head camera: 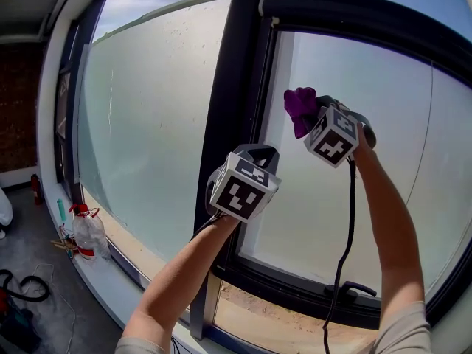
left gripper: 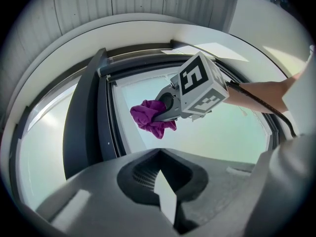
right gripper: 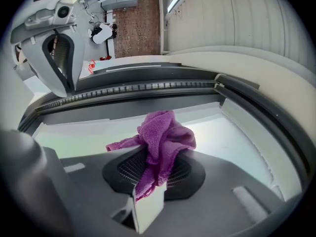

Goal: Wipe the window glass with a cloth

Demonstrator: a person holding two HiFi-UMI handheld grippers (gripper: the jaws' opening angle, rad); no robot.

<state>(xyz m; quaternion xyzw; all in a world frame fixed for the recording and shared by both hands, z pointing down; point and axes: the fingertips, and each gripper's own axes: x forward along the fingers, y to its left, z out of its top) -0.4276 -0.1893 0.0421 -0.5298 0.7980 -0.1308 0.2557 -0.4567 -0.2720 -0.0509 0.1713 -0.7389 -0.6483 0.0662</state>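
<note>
Pinched in the right gripper (right gripper: 148,201): a purple cloth (right gripper: 165,135), bunched, clamped by a lower fold between the jaws and spilling out over their tips. Held high against the glass (head camera: 332,72) of the right pane (head camera: 398,161), close to that pane's upper left corner and just beside the dark frame (head camera: 228,102). Seems to touch the glass there, though no view makes the contact certain.

Left gripper (left gripper: 165,204) with jaws pressed together and nothing between them. Raised as well, lower than the right gripper and a little to its left, in front of the frame's upright bar, apart from the cloth.

Right forearm (head camera: 387,220) and left forearm (head camera: 184,271) bare, both reaching up from the bottom edge of the head view. Black cable (head camera: 345,227) hanging from the right gripper down beside the right forearm.

On the frame along the lower edge of the right pane, a dark handle (head camera: 355,289), lying level.

Left pane (head camera: 147,124) hazy, with fine specks near its top. On the sill (head camera: 110,282) below it, toward the left end, an upright clear bottle (head camera: 90,236) with red at neck and base.
</note>
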